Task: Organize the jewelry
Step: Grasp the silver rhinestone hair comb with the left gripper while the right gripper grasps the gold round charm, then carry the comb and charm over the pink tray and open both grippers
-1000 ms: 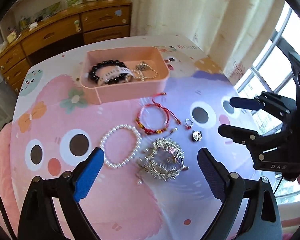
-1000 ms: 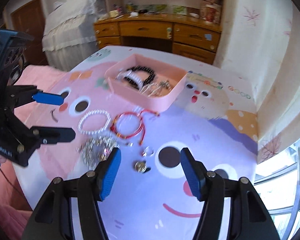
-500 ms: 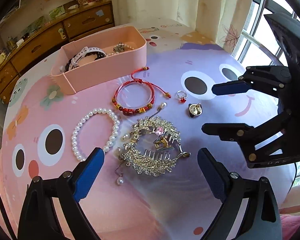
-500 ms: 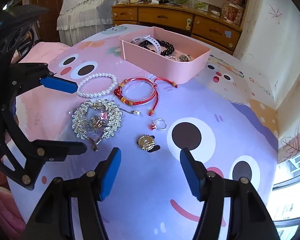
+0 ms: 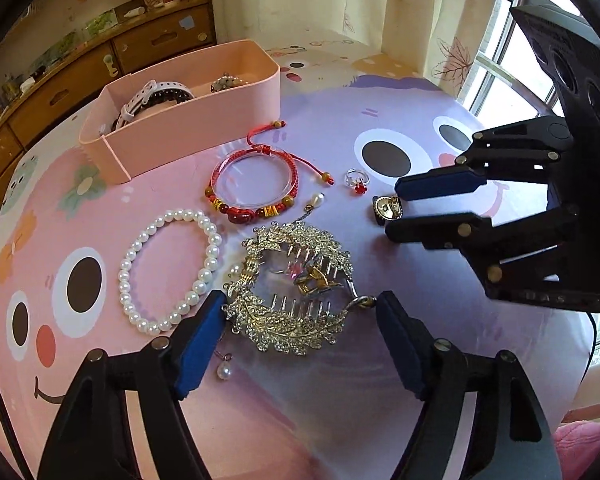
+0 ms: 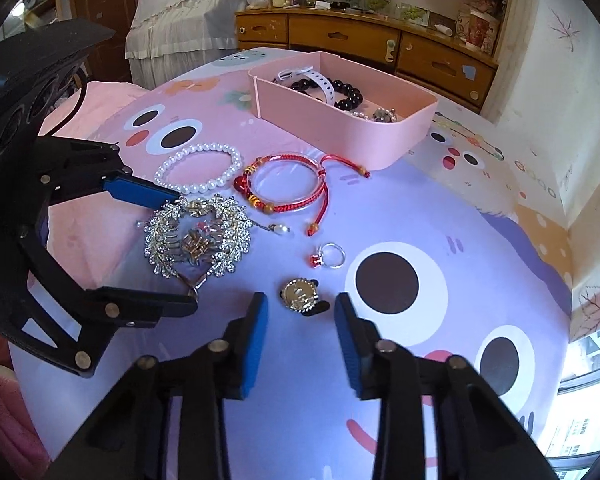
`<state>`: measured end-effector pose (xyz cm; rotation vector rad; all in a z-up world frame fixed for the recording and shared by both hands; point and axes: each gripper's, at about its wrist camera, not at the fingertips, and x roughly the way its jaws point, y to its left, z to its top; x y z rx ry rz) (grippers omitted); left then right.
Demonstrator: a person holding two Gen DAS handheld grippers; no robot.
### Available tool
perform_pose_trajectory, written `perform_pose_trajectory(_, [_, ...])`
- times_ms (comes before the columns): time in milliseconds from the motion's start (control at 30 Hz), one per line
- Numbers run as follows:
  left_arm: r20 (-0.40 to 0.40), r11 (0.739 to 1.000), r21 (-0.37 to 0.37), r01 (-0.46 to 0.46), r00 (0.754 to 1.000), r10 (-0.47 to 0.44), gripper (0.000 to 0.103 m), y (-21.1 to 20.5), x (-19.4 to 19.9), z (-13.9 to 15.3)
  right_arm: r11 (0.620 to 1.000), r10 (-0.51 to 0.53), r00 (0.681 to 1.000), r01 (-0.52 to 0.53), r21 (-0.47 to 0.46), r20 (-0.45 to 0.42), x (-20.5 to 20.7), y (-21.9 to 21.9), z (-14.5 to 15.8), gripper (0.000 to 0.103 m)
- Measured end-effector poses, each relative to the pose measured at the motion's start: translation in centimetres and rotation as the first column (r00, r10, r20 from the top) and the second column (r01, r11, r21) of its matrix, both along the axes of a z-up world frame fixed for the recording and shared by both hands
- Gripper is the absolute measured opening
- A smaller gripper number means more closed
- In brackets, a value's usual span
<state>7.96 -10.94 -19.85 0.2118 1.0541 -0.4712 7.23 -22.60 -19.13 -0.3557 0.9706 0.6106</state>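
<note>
A gold leaf hair comb [image 5: 296, 292] lies on the cartoon tablecloth between the open fingers of my left gripper [image 5: 300, 316]; it also shows in the right wrist view [image 6: 198, 236]. My right gripper [image 6: 300, 312] is open, its fingers on either side of a small gold brooch [image 6: 300, 295], which also shows in the left wrist view [image 5: 386, 209]. A pearl bracelet [image 5: 168, 272], a red cord bracelet [image 5: 254, 188] and a ring with a red stone [image 5: 357, 180] lie loose. The pink box [image 5: 204, 120] holds a white watch and a black bead bracelet.
The table [image 6: 440, 216] ends near a wall and window on the right. A wooden dresser [image 6: 364, 40] and a bed [image 6: 188, 12] stand behind it. A pearl pendant [image 5: 224, 371] lies by the left finger.
Both grippers have moved down and forward towards the table. The left now flanks the hair comb and the right flanks the brooch. No jewelry has moved.
</note>
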Motion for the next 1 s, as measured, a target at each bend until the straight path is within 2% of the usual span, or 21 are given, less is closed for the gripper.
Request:
perform_pose_trajectory(33, [0.0, 1.0, -0.002, -0.001, 1.0, 0.001, 0.072, 0.0, 0.0, 0.0, 1.0, 0.001, 1.0, -0.001, 0.0, 0.0, 0.1, 0.0, 0.0, 0.019])
perform_pose_trajectory(67, [0.021, 1.0, 0.008, -0.012, 1.0, 0.011, 0.057, 0.0, -0.1, 0.2, 1.0, 0.003, 1.0, -0.003, -0.001, -0.002, 0.2, 0.1, 0.0, 0.017])
perform_pose_trajectory(367, [-0.006, 0.999, -0.018, -0.035, 0.999, 0.035, 0.056, 0.6, 0.1, 0.5, 1.0, -0.016, 1.0, 0.016, 0.003, -0.02, 0.6, 0.0, 0.3, 0.017])
perform_pose_trajectory(600, [-0.008, 0.998, -0.033, -0.053, 0.999, 0.052, 0.056, 1.1, -0.5, 1.6, 0.999, -0.039, 0.999, 0.04, 0.033, -0.015, 0.0, -0.3, 1.7, 0.017])
perform_pose_trajectory(800, [-0.004, 0.997, -0.042, -0.062, 0.998, 0.062, 0.056, 1.3, -1.5, 4.0, 0.996, -0.066, 0.998, 0.066, 0.053, -0.001, -0.4, -0.4, 3.2, 0.017])
perform_pose_trajectory(1000, [0.026, 0.994, -0.074, -0.082, 0.996, 0.085, 0.056, 1.6, -1.8, 7.9, 0.994, -0.09, 0.996, 0.088, 0.069, 0.026, -0.6, -0.2, 5.5, 0.017])
